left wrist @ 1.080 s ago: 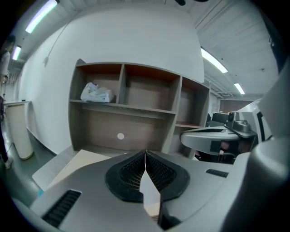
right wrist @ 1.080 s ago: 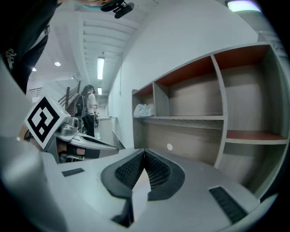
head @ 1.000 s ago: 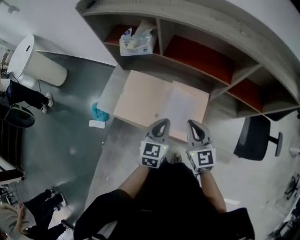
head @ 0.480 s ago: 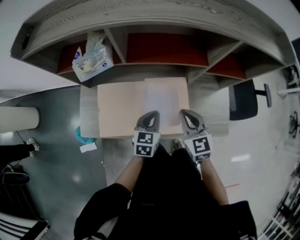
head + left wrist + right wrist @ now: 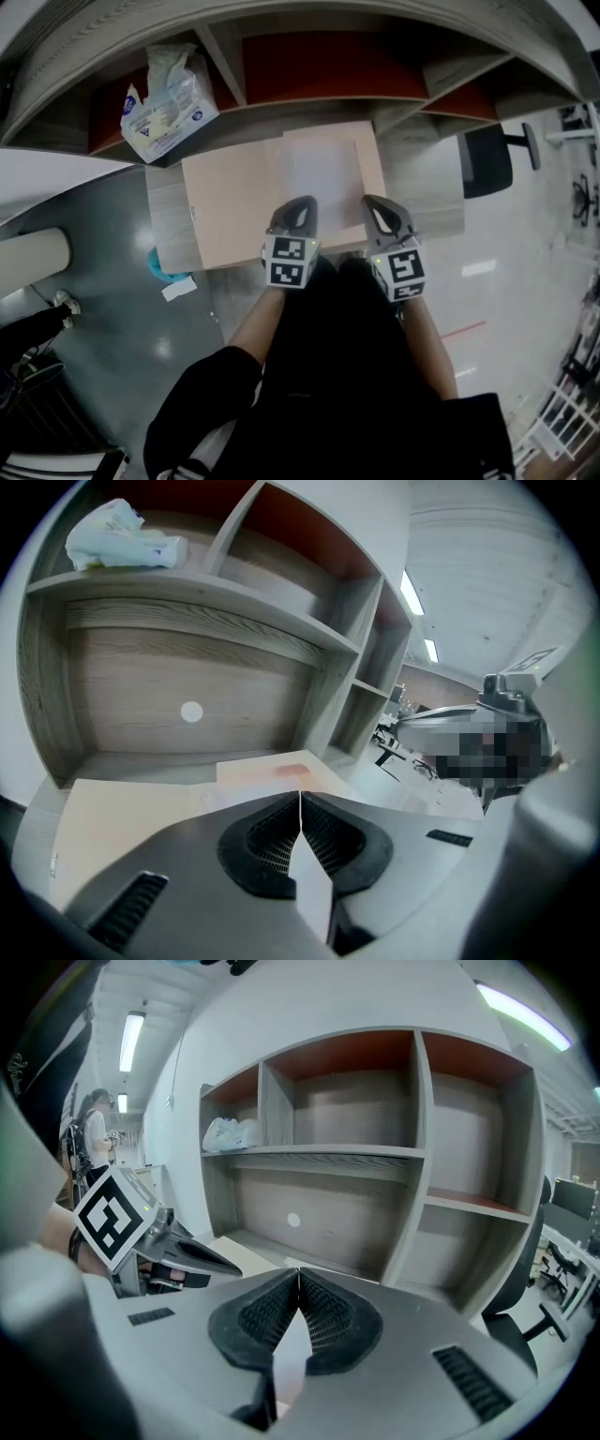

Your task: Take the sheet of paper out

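Observation:
A pale sheet of paper (image 5: 323, 173) lies flat on the right half of a beige folder (image 5: 230, 206) on the grey desk (image 5: 164, 234). My left gripper (image 5: 298, 204) hangs over the folder's front edge, its tip at the sheet's near left corner. Over the near right corner is my right gripper (image 5: 379, 204). Both are shut, and nothing shows between the pads. In the left gripper view the closed jaws (image 5: 300, 795) point across the folder (image 5: 122, 817) toward the sheet (image 5: 272, 772). The right gripper view shows its closed jaws (image 5: 298, 1275) and the left gripper (image 5: 141, 1241) beside them.
A shelf unit (image 5: 319, 66) with red-backed compartments stands on the desk's far side. It holds a white plastic pack (image 5: 164, 98). A black office chair (image 5: 487, 159) is at the right. On the floor at the left lie a blue object (image 5: 161, 267) and a white scrap (image 5: 178, 289).
Both grippers have come down and tipped toward the folder's front edge, staying shut. The head view has swung, so the desk and shelf now sit squarely ahead.

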The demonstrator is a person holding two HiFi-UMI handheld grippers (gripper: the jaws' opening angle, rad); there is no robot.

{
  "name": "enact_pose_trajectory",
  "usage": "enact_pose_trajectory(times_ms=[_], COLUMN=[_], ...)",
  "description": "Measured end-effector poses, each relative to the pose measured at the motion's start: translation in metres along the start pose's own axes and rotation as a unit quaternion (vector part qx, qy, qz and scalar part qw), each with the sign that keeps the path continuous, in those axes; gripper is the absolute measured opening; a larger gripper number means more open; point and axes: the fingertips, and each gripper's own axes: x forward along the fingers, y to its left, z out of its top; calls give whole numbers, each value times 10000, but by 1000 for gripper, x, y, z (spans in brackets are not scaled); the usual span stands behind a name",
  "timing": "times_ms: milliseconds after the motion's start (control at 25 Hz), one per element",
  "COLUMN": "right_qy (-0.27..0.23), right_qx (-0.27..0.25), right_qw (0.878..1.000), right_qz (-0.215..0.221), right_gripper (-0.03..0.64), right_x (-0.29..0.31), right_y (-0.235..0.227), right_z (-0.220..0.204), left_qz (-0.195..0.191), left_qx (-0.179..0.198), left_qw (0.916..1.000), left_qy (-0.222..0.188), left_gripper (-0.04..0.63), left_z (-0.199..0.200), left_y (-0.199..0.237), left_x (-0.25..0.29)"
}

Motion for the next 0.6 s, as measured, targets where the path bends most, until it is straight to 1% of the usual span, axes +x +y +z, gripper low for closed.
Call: enact_pose_trajectory(times_ms=[240,360,520,600], right_qy=[265,374,432,451], right_qx=[27,133,181,173], right_qw=[9996,9990,9985,9981], right_qz=[66,193,297,371], right_gripper=[18,18,18,18], right_x=[14,22,28,32], right_y=[2,2,4,6], right_z=[-18,-27,-30,-31], left_qz=[58,172,317,398], left_qx=[-137,-186,-346,-335], left_qw=[9997,9992,9976,9965], left_qy=[180,298,511,654], left_gripper=[46,46,47,48], left_z=[-15,-23,-35,-42], left_y=[11,17,25,29], left_x=[9,14,15,17])
